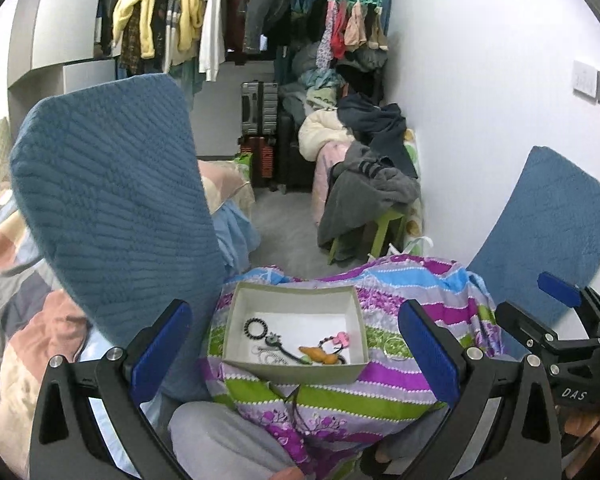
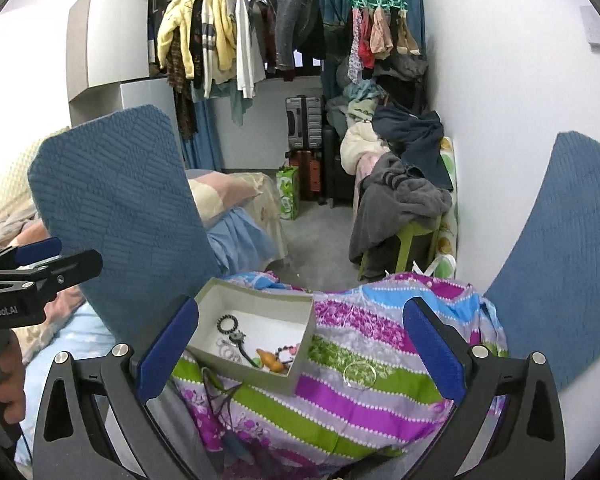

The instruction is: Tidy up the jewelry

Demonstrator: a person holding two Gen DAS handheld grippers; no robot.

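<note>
A white open box (image 1: 236,344) (image 2: 300,360) sits on a striped purple, green and blue cloth (image 1: 420,320) (image 2: 380,412). Inside lie a black bead bracelet (image 1: 254,327) (image 2: 224,323), a silver chain (image 1: 266,356), an orange charm (image 1: 318,354) (image 2: 271,359) and a pink piece (image 1: 342,338). A thin silver bangle (image 2: 359,373) (image 1: 394,347) lies on the cloth right of the box. A dark cord necklace (image 2: 220,396) lies in front of the box. My left gripper (image 1: 296,354) is open around the box. My right gripper (image 2: 300,360) is open and empty above box and bangle.
A blue padded pillow (image 1: 112,216) (image 2: 116,208) stands left of the box, another (image 1: 552,236) (image 2: 560,264) at the right against the white wall. A bed (image 1: 16,320) lies left. A green stool with clothes (image 2: 400,216), suitcases (image 2: 304,128) and hanging clothes stand behind.
</note>
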